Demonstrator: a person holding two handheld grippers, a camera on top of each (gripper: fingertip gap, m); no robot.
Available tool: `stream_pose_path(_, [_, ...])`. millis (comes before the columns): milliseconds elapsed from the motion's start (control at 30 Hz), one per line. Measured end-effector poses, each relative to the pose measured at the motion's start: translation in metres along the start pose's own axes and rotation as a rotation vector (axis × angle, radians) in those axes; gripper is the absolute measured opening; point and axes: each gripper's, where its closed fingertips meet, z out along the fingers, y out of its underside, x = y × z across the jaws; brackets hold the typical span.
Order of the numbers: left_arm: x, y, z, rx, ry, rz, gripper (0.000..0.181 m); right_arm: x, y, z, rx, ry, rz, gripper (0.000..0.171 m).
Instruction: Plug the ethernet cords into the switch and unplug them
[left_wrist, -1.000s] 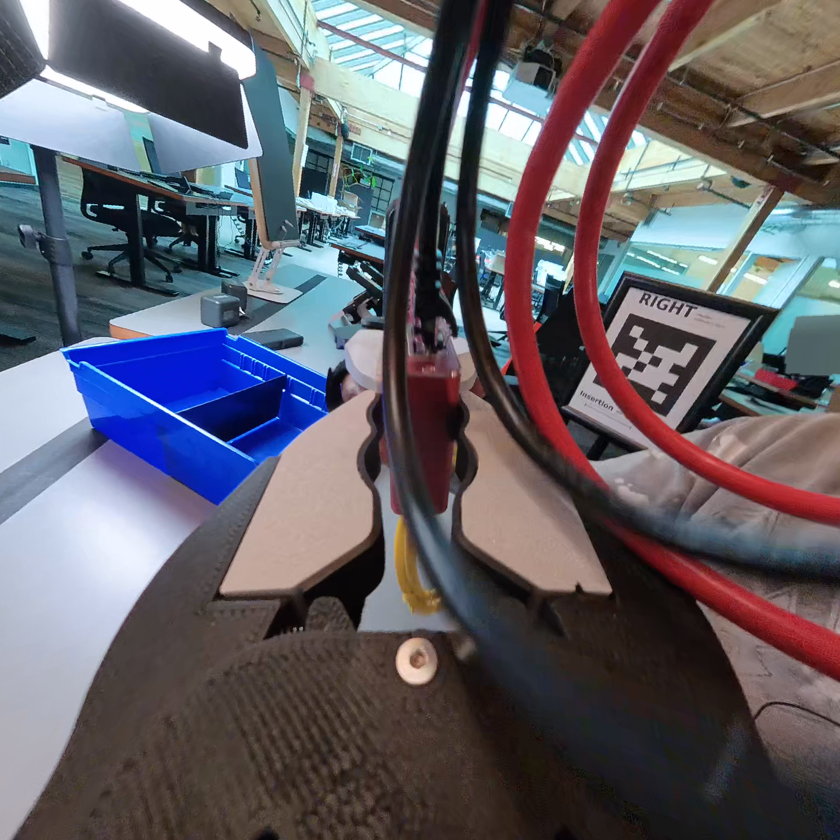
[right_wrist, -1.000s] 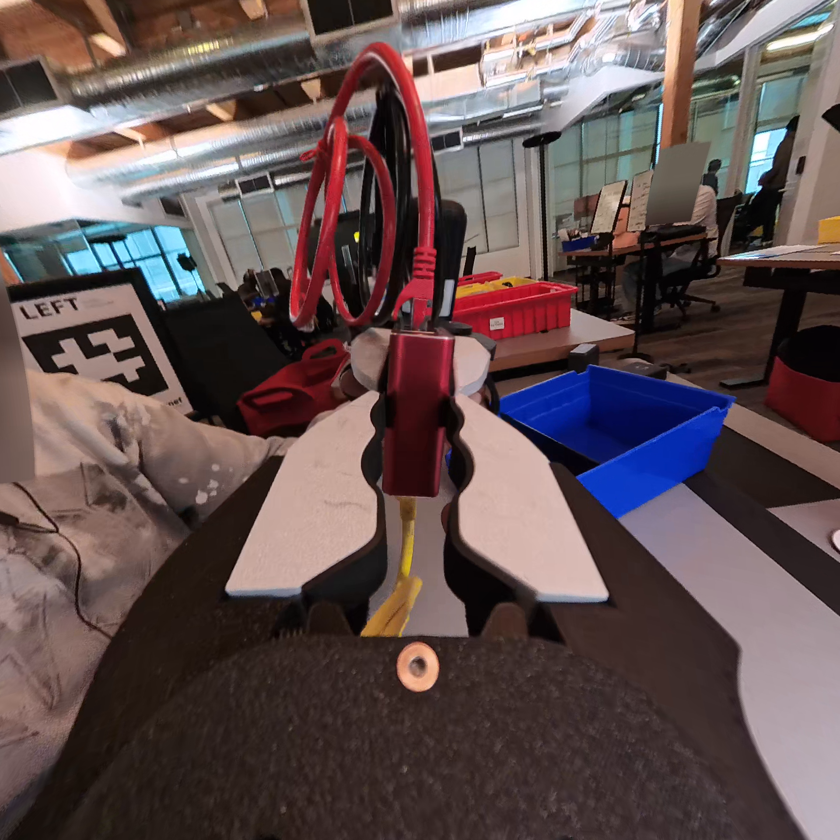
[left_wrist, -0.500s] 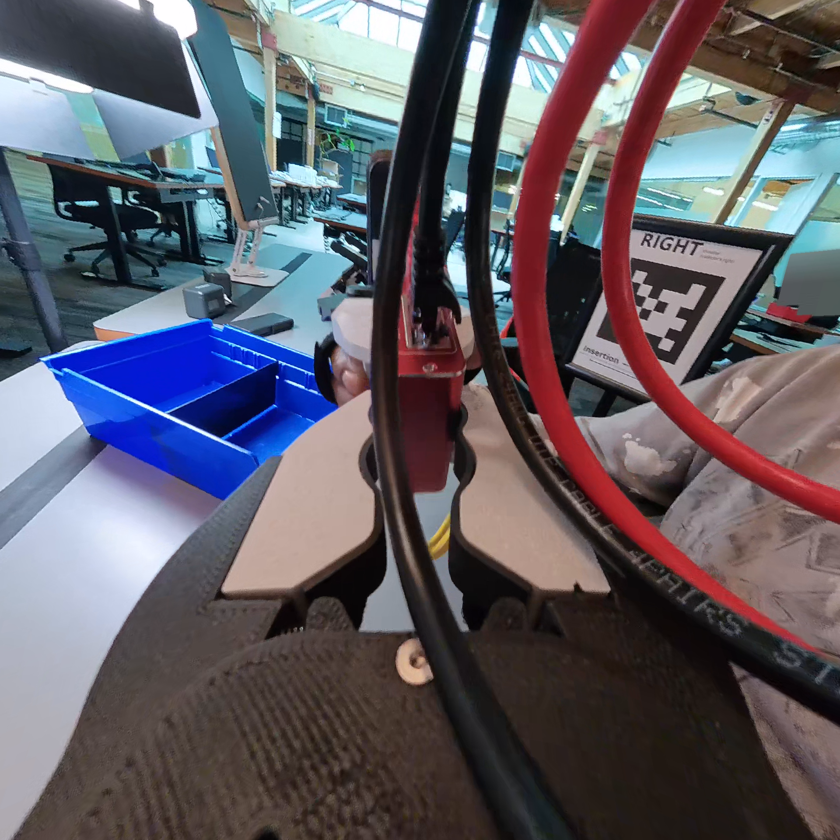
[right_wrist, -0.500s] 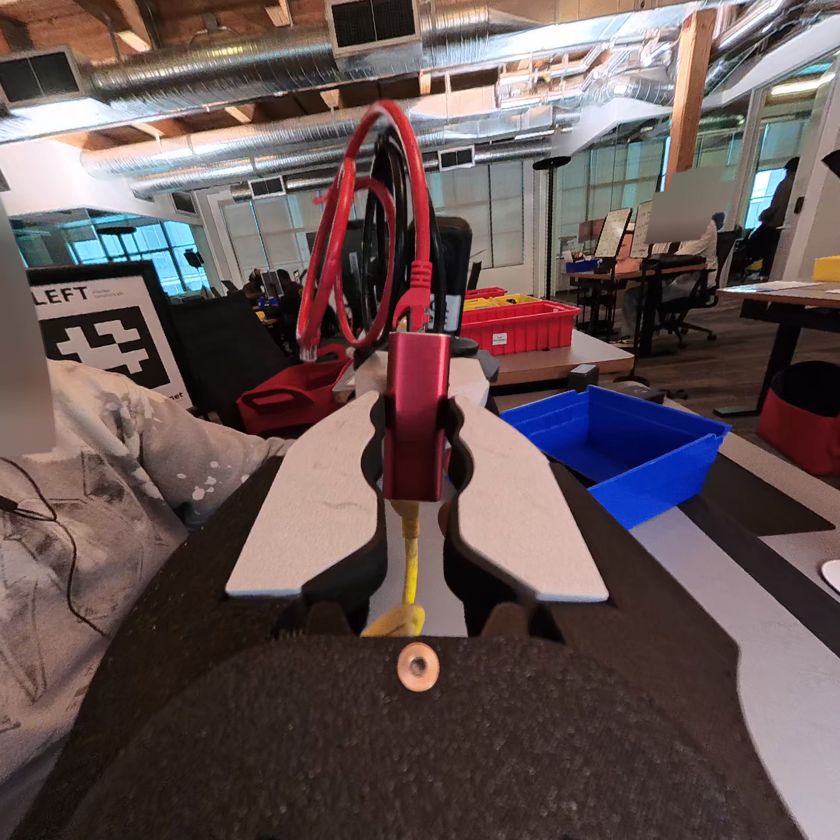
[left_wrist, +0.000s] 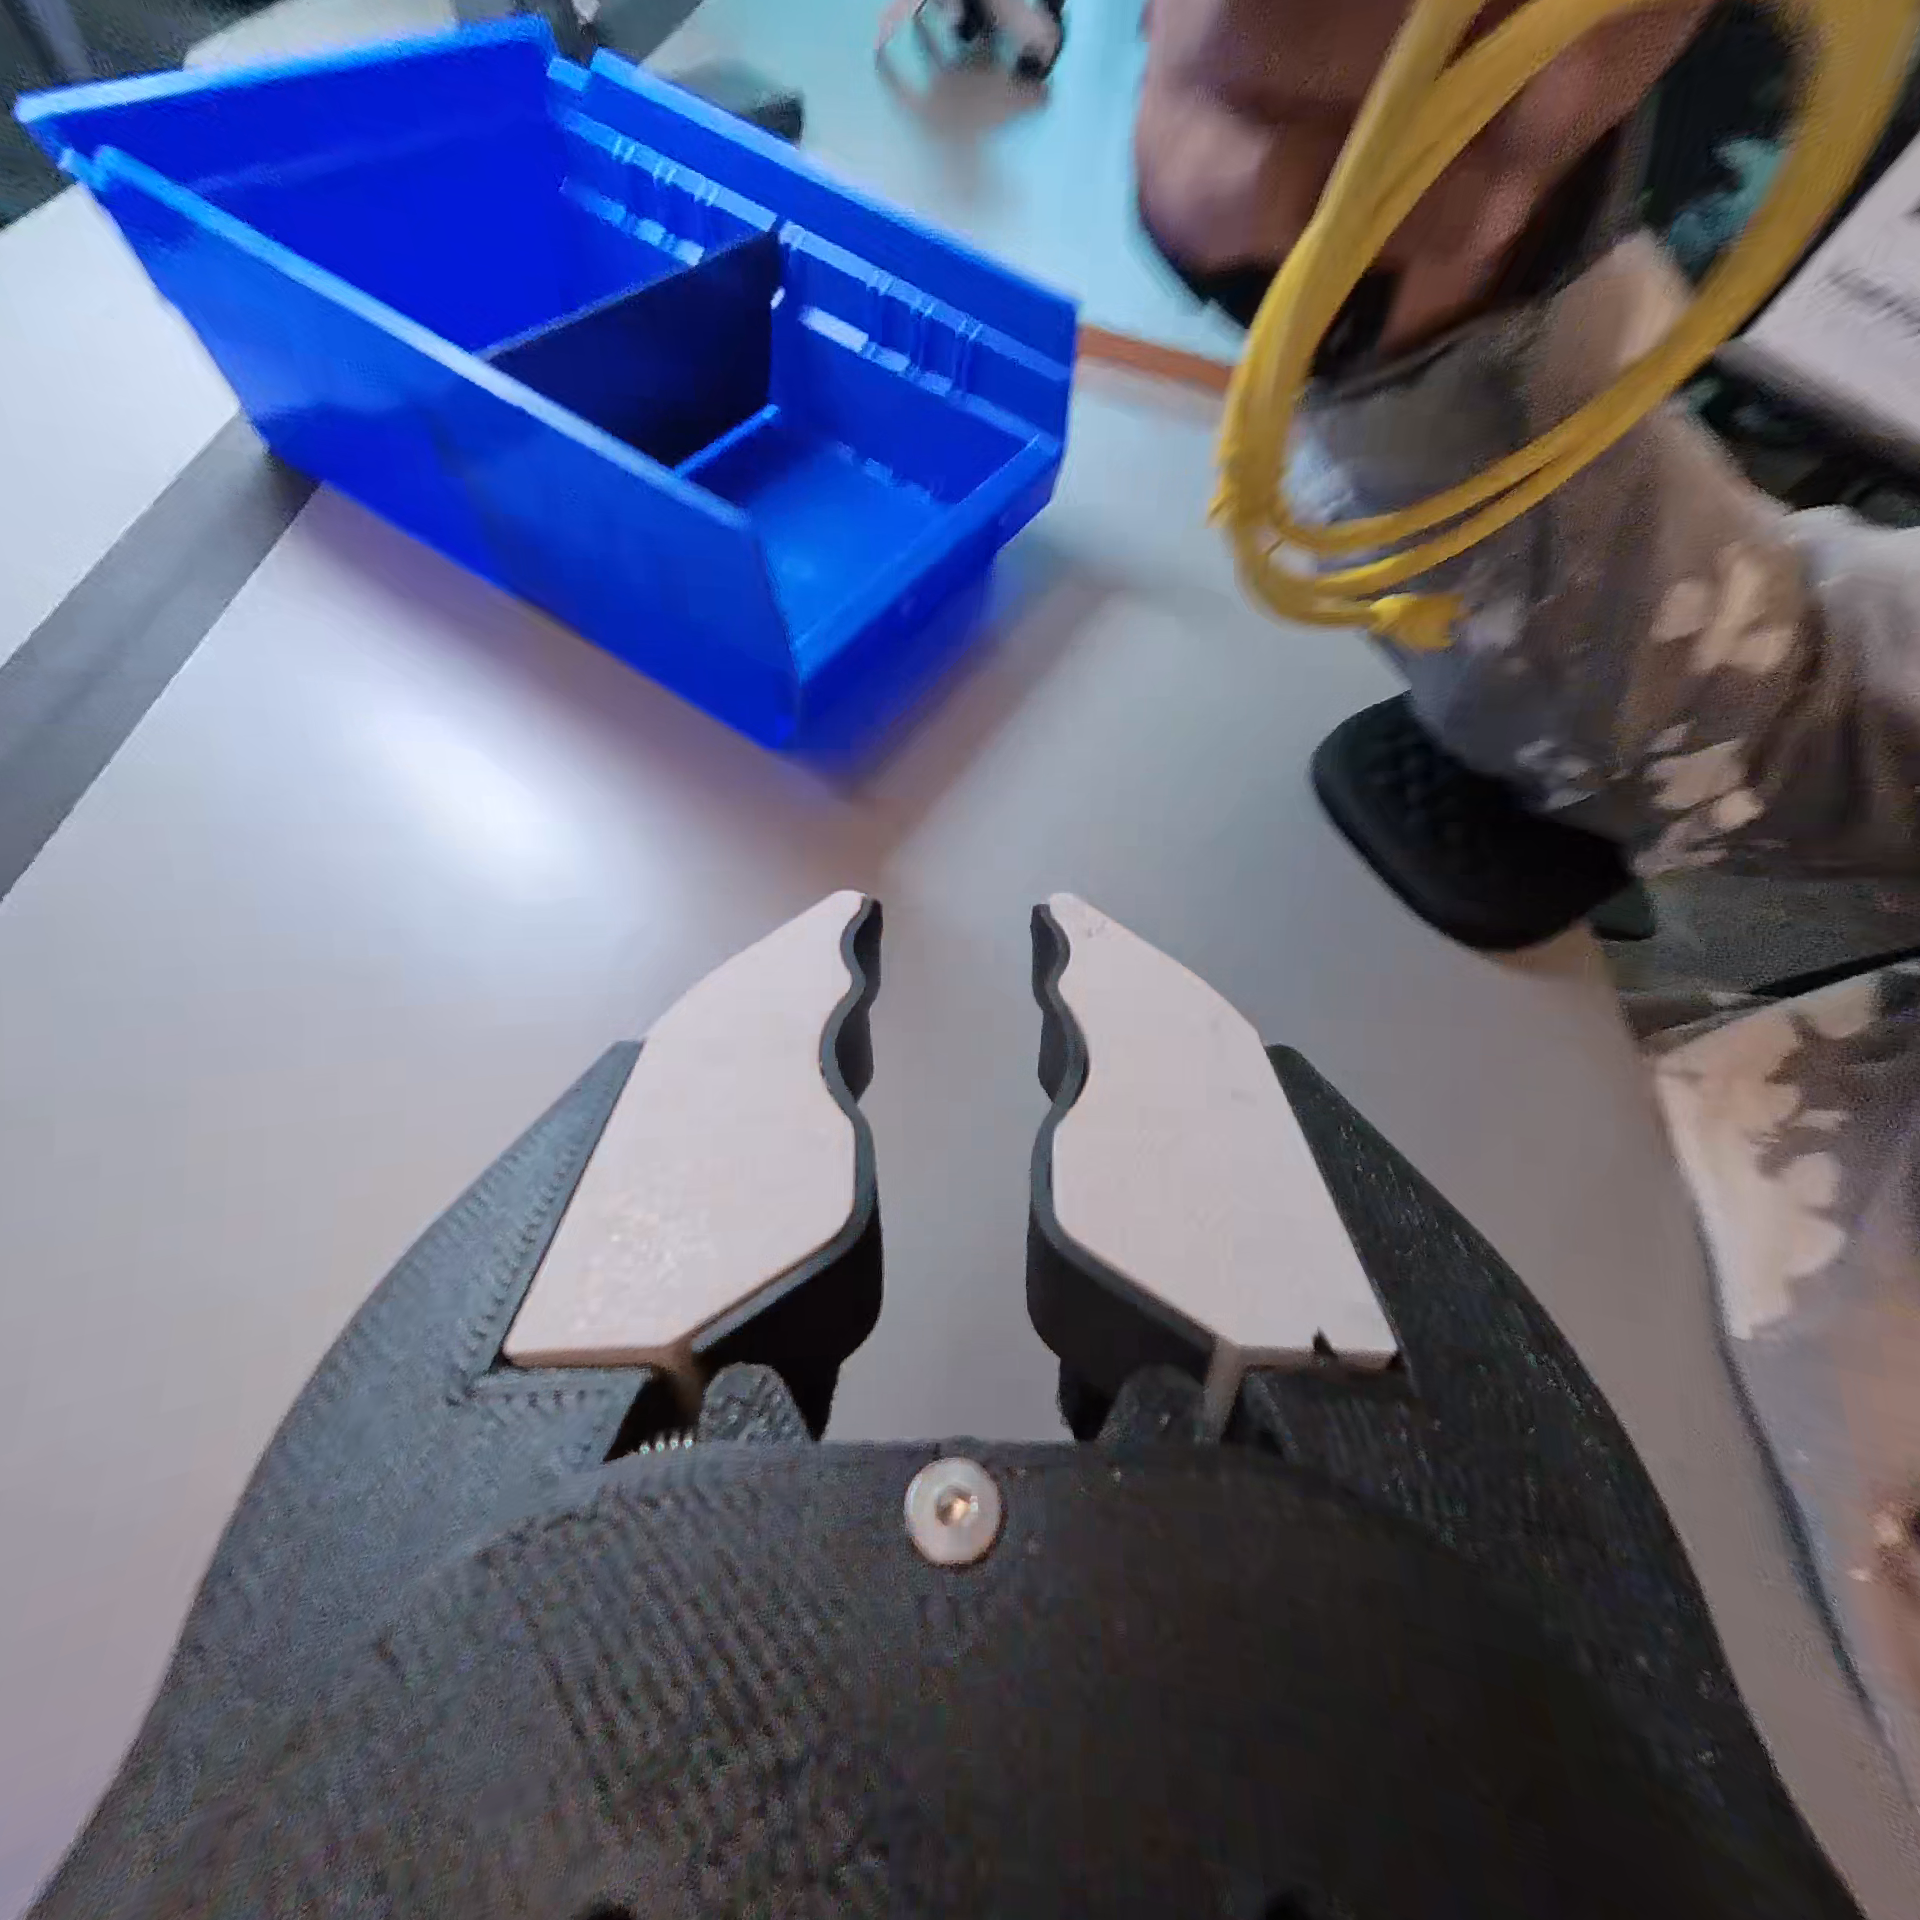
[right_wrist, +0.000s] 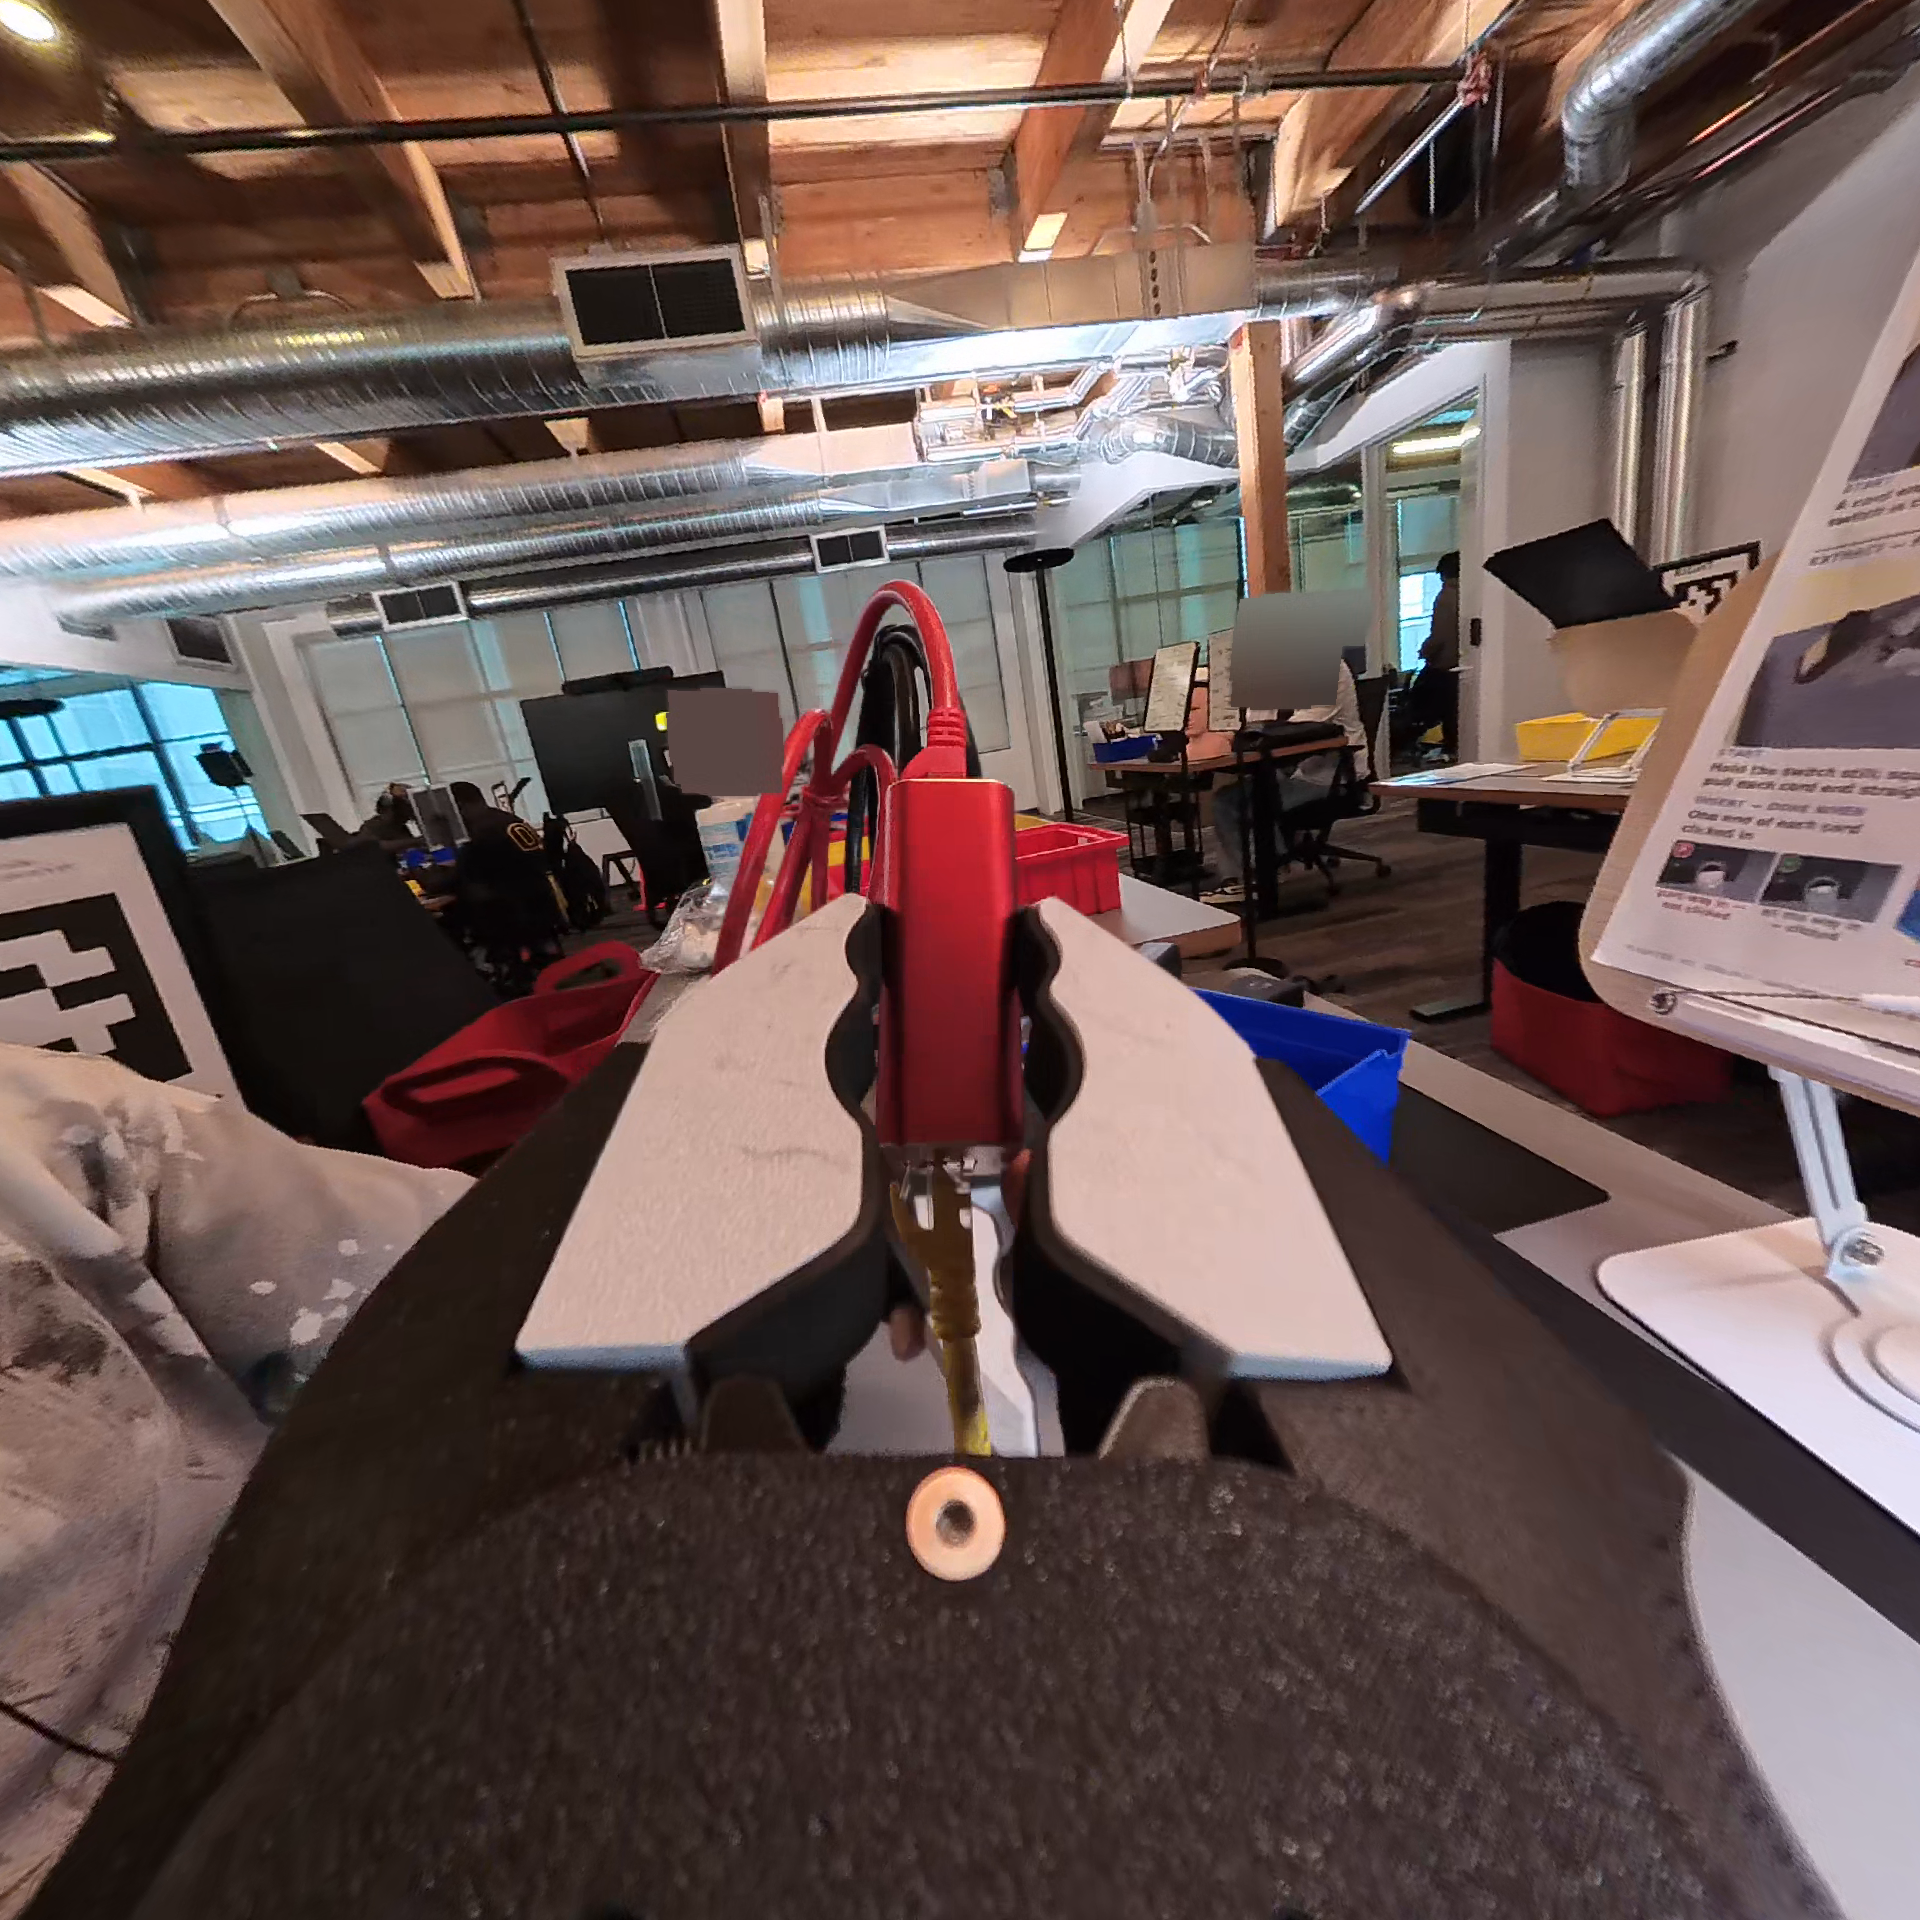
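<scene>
Right wrist view: right gripper (right_wrist: 951, 1023) clamps the red switch (right_wrist: 945, 961), yellow cord (right_wrist: 954, 1309) plugged beneath it, red cord (right_wrist: 940, 717) above. Left gripper (left_wrist: 954, 925), narrowly parted, holds nothing. Risk: dangling cords could snag, twisting the switch.

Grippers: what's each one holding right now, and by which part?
Right gripper is shut on the red switch, fingers clamping its two long sides mid-body, cords plugged at both ends. Left gripper is open, holding nothing.
</scene>
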Motion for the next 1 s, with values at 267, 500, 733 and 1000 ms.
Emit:
stream_pose_path(267, [-0.072, -0.017, -0.063, 0.254, -0.286, -0.245, 0.025, -0.001, -0.034, -0.022, 0.102, 0.047, -0.041, 0.024])
stream_pose_path(500, [-0.025, -0.099, -0.195, 0.726, -0.355, -0.038, 0.022, 0.013, -0.041, -0.036, 0.070, 0.165, -0.096, 0.024])
stream_pose_path(733, [0.110, -0.135, -0.154, 0.539, -0.212, 0.371, 0.020, 0.027, -0.013, -0.016, -0.026, 0.233, -0.087, 0.024])
stream_pose_path(1000, [0.039, -0.090, -0.052, 0.258, -0.253, 0.116, 0.038, 0.009, 0.016, 0.008, -0.151, 0.128, -0.079, 0.024])
